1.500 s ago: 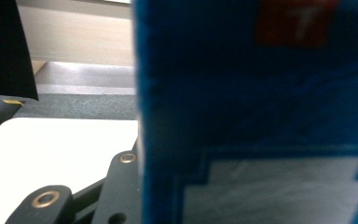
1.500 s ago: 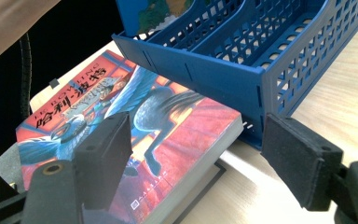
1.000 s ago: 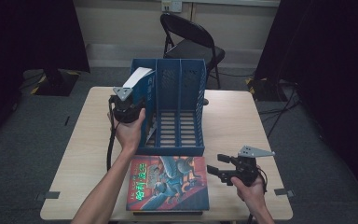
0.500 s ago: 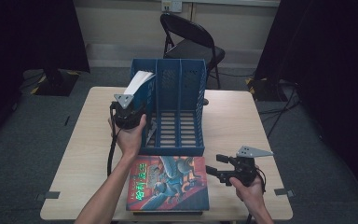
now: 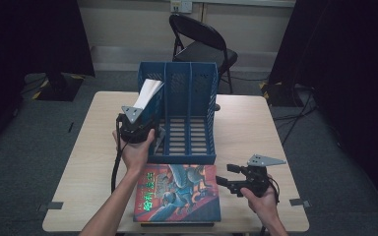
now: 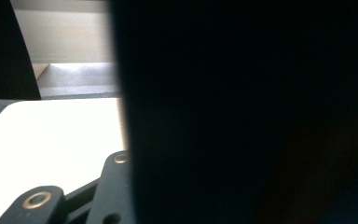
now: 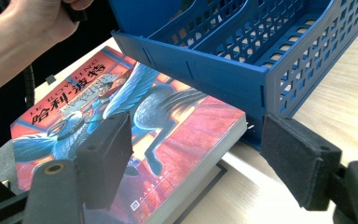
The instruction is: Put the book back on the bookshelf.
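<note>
High view overhead — gripper views close, low.

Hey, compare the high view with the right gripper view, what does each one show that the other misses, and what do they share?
High view alone: the folding chair behind the table, and the left gripper at the rack's left compartment, where a book stands. Right gripper view alone: a close look at the right gripper, jaws open with nothing between the pads. Both show the blue file rack and the red book lying flat in front of it.
</note>
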`<control>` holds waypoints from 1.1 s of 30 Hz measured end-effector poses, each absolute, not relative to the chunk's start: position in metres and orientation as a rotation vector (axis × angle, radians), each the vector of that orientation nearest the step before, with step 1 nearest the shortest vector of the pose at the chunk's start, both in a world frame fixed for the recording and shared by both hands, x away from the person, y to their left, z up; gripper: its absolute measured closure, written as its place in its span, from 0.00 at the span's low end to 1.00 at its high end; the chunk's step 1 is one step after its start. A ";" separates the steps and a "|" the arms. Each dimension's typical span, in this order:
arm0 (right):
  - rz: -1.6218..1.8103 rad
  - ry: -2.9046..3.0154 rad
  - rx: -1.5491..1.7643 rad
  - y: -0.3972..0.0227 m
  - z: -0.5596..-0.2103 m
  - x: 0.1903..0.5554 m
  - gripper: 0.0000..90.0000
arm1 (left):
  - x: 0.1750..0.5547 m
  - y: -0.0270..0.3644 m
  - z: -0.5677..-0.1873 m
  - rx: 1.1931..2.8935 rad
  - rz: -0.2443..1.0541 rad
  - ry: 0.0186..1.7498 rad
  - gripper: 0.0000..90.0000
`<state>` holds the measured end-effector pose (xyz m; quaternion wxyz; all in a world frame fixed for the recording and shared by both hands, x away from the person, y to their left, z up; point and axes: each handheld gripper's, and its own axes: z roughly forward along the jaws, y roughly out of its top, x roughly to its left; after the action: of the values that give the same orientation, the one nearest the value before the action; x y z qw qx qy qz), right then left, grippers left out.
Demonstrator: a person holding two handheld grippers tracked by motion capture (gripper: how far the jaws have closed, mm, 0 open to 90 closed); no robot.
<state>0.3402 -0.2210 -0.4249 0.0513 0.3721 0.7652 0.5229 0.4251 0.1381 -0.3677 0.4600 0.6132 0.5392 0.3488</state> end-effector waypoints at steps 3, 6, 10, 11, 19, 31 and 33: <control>1.585 2.336 1.130 -0.219 -0.425 0.340 0.27 | 0.418 0.139 -0.367 1.513 0.842 1.325 0.64; 1.586 2.337 1.128 -0.219 -0.426 0.340 0.27 | 0.411 0.142 -0.366 1.506 0.825 1.297 0.62; 1.576 2.342 1.137 -0.219 -0.427 0.340 0.27 | 0.407 0.148 -0.361 1.507 0.787 1.291 0.58; 1.576 2.342 1.137 -0.219 -0.427 0.340 0.27 | 0.407 0.148 -0.361 1.507 0.787 1.291 0.57; 1.573 2.345 1.139 -0.219 -0.428 0.340 0.27 | 0.403 0.157 -0.357 1.538 0.730 1.251 0.54; 1.560 2.350 1.143 -0.221 -0.429 0.340 0.27 | 0.403 0.164 -0.355 1.566 0.692 1.223 0.51; 1.559 2.351 1.142 -0.221 -0.429 0.340 0.27 | 0.403 0.168 -0.353 1.575 0.665 1.213 0.51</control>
<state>0.3395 -0.2208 -0.4294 0.0489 0.3747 0.7716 0.5117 0.4028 0.1679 -0.3533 0.4992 0.6509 0.5016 0.2747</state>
